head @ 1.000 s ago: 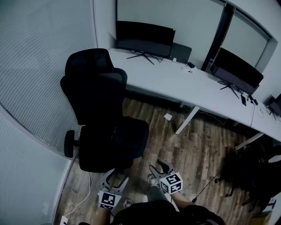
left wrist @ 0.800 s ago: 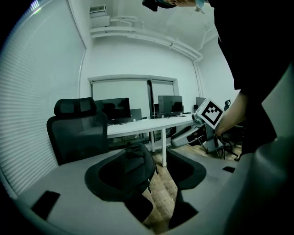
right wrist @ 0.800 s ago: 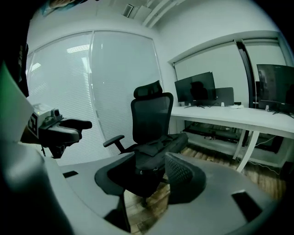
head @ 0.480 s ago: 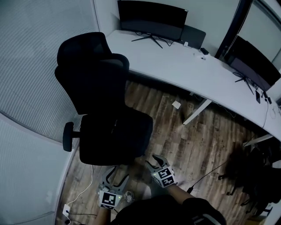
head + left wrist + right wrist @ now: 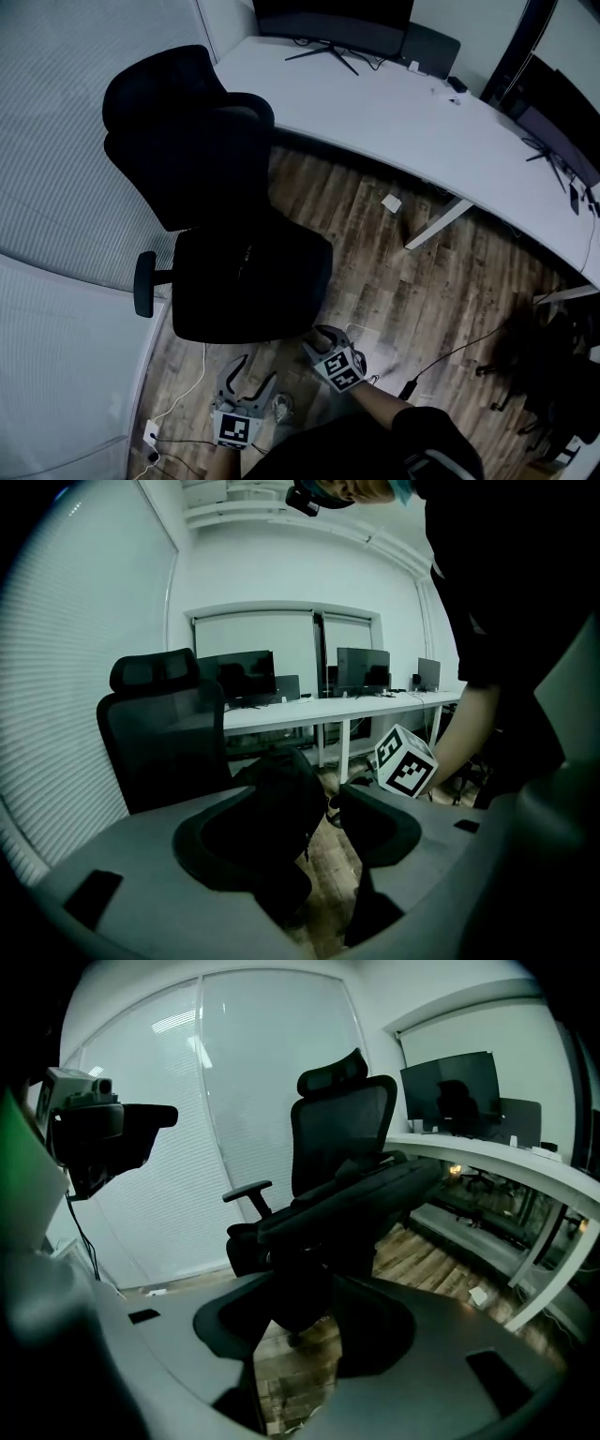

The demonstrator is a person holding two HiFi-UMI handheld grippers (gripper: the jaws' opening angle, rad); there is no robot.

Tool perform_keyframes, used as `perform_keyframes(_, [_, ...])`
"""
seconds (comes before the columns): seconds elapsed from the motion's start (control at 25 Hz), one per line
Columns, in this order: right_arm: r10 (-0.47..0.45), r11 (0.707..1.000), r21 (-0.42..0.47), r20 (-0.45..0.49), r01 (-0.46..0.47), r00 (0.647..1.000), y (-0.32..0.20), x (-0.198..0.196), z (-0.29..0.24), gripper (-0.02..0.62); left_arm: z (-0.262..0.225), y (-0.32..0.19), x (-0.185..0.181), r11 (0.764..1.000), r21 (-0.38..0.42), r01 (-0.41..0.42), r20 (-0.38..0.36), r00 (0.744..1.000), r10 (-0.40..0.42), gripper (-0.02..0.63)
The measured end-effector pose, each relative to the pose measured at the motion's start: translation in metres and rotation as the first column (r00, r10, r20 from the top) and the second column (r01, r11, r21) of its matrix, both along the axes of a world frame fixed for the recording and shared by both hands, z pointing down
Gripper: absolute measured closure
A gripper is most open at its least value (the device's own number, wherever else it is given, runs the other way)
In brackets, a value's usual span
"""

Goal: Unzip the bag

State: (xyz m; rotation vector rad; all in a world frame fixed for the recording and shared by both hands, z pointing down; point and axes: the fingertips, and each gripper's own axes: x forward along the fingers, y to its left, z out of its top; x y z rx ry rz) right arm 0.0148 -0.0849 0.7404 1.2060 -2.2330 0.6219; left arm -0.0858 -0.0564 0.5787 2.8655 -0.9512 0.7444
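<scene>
A black bag [image 5: 246, 279] lies on the seat of a black office chair [image 5: 187, 141] and is hard to tell from the dark seat. In the left gripper view the black bag [image 5: 281, 789] bulges just beyond the jaws. In the right gripper view the black bag [image 5: 352, 1194] lies flat along the seat. My right gripper [image 5: 319, 336] is open at the seat's front corner, close to the bag. My left gripper [image 5: 251, 370] is open and lower, just in front of the seat. Neither holds anything. No zipper can be made out.
A long white desk [image 5: 403, 112] with monitors [image 5: 333, 19] runs behind the chair. White blinds [image 5: 56, 112] stand at the left. A white cable [image 5: 178, 398] and a black cable [image 5: 450, 352] lie on the wood floor [image 5: 394, 272]. Dark chair bases [image 5: 553, 366] stand at the right.
The head view has dropped toward the chair. My right gripper has moved up to the seat's front corner. My left gripper stays low in front of the seat.
</scene>
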Motion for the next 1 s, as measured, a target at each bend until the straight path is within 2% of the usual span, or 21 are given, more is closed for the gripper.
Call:
perform_keyframes(0.24, [-0.066,0.998,0.011,0.006,0.066,0.998,-0.019,-0.006,0.013,0.41,0.017,-0.004,0.007,0.999,-0.042,0.024,0.042,0.999,-0.022,0.333])
perform_keyframes(0.36, [-0.095,0.995,0.009,0.011,0.095,0.995,-0.023,-0.01,0.019,0.411,0.022,-0.006,0.011,0.998,-0.053,0.039,0.04,0.999,-0.037,0.333])
perform_keyframes(0.56, [-0.128,0.992,0.017,0.014,0.127,0.992,-0.022,-0.012,0.021,0.514,0.037,-0.008,0.013,0.996,-0.069,0.052,0.059,0.997,-0.048,0.334])
perform_keyframes(0.72, [-0.139,0.99,0.001,0.041,0.139,0.989,-0.014,-0.01,0.019,0.523,0.041,-0.014,0.02,0.994,-0.081,0.07,0.034,0.997,-0.067,0.333])
perform_keyframes(1.0, [-0.124,0.992,-0.018,0.124,0.127,0.985,-0.003,0.001,0.004,0.526,0.059,-0.026,0.033,0.993,-0.101,0.059,0.059,0.997,-0.053,0.333])
